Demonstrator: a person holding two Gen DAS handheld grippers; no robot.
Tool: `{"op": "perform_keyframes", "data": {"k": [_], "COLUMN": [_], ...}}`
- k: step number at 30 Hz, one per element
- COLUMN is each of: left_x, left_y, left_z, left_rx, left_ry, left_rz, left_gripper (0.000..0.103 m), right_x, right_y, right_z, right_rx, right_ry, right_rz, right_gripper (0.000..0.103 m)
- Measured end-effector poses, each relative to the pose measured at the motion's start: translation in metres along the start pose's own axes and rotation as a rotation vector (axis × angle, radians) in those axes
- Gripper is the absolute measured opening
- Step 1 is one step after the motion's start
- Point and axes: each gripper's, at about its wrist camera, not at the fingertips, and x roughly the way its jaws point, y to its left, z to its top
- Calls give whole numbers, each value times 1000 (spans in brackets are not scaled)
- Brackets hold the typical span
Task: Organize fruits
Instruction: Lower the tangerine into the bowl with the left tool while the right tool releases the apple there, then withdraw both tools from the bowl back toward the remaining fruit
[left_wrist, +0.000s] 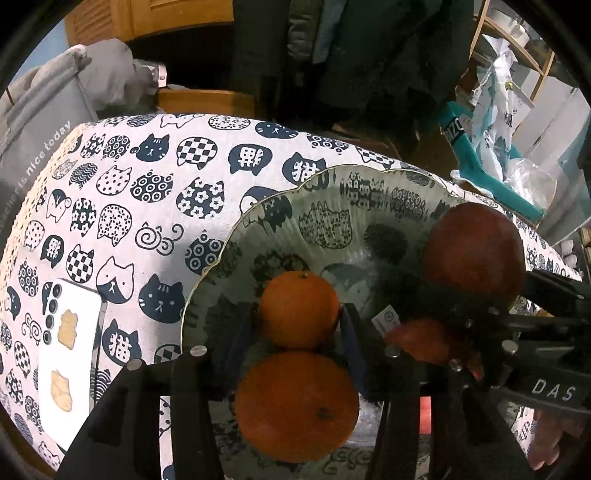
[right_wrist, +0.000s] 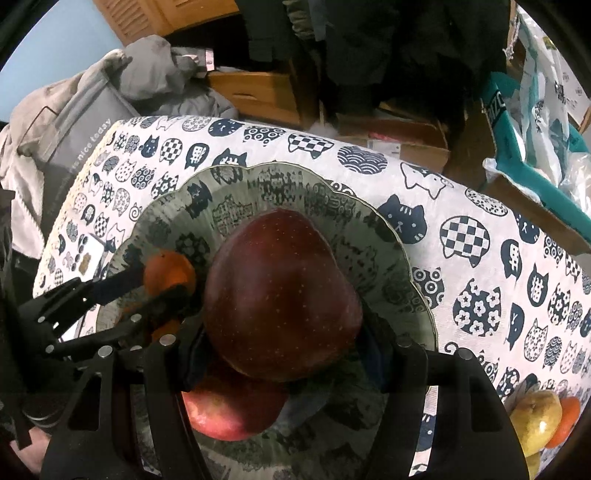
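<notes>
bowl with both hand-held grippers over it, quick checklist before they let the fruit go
1. Left hand-held gripper grips small orange: ok.
2. Right hand-held gripper grips dark red apple: ok.
3. Both fruits over the glass bowl: ok.
4. Bare landing spots: not ok; large orange lies under the small one, lighter red apple under the dark one.
5. Grippers apart from each other: cannot tell; they look crowded.
6. Fruit still outside the bowl: not ok; yellow pear waits on the tablecloth.
</notes>
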Motion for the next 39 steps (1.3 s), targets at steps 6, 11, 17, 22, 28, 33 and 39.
{"op": "perform_keyframes", "data": {"k": [6, 11, 17, 22, 28, 33, 39], "left_x": [0, -7, -22, -44, -76, -106, -150], "left_y": [4, 8, 11, 6, -3, -8, -15], "left_z": [1, 1, 1, 3, 5, 2, -3], "left_rx": [-22, -30, -40, -28, 10, 26, 42], "left_ry": [7, -4, -33, -79, -139, -187, -266], "left_rz": [4, 15, 14, 5, 25, 42, 32], "left_gripper": [58, 62, 69, 78, 78, 78, 83], "right_x": [2, 1, -11, -34, -70, -110, -164], "right_y": [1, 1, 1, 2, 4, 1, -5], "right_z": [3, 2, 2, 4, 3, -3, -14], "right_rx": [2, 7, 13, 30, 24, 18, 31], "right_ry": [19, 16, -19, -82, -161, -232, -324], "right_rz": [6, 8, 18, 23, -33, -105, -150], "right_gripper": [68, 70, 71, 73, 74, 74, 74]}}
